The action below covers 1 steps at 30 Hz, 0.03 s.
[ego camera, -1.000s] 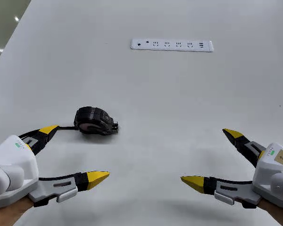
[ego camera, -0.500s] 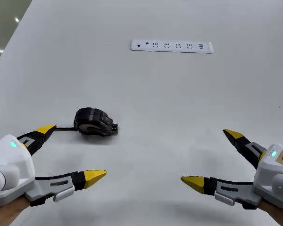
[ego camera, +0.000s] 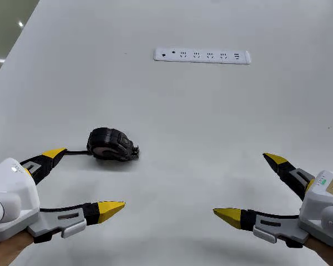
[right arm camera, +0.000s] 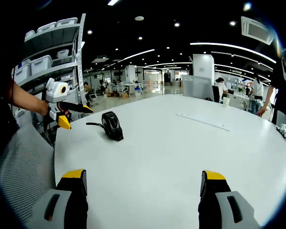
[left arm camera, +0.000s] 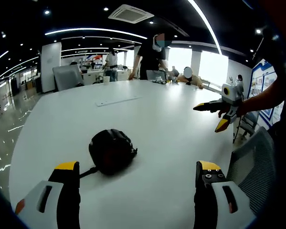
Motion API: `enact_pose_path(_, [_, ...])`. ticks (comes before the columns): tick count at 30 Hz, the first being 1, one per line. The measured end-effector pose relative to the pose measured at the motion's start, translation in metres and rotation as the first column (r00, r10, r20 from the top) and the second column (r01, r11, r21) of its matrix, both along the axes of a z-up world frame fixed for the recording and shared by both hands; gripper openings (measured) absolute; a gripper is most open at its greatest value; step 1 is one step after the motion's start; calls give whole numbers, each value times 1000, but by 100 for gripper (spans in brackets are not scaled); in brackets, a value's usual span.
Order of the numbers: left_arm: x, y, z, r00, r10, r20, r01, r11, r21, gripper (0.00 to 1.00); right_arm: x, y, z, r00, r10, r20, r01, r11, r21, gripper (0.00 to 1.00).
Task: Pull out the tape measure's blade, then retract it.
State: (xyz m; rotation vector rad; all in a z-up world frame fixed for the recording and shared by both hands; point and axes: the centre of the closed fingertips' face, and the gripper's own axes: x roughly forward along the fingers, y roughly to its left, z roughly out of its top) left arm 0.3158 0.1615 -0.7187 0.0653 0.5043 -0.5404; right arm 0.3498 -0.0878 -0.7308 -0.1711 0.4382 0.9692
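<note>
A black tape measure lies on the white table, its blade drawn in and a thin black strap trailing left. The same tape measure sits just ahead of my left gripper's jaws. My left gripper stands open at the lower left, its upper tip close to the strap's end. My right gripper is open at the lower right, well away from the tape measure, with nothing between its fingers.
A white power strip lies flat at the far side of the table. The table's left edge runs along a green floor. People stand and sit beyond the table's far end.
The left gripper has drifted slightly down and left. The tape measure and the right gripper stay where they were.
</note>
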Motion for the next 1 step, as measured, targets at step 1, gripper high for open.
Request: enact_pose_path(1, [0,0,-1,1000,1,-6,-1,1000,-6,99,0,0,0,1000,0,0,0,1000,1,99])
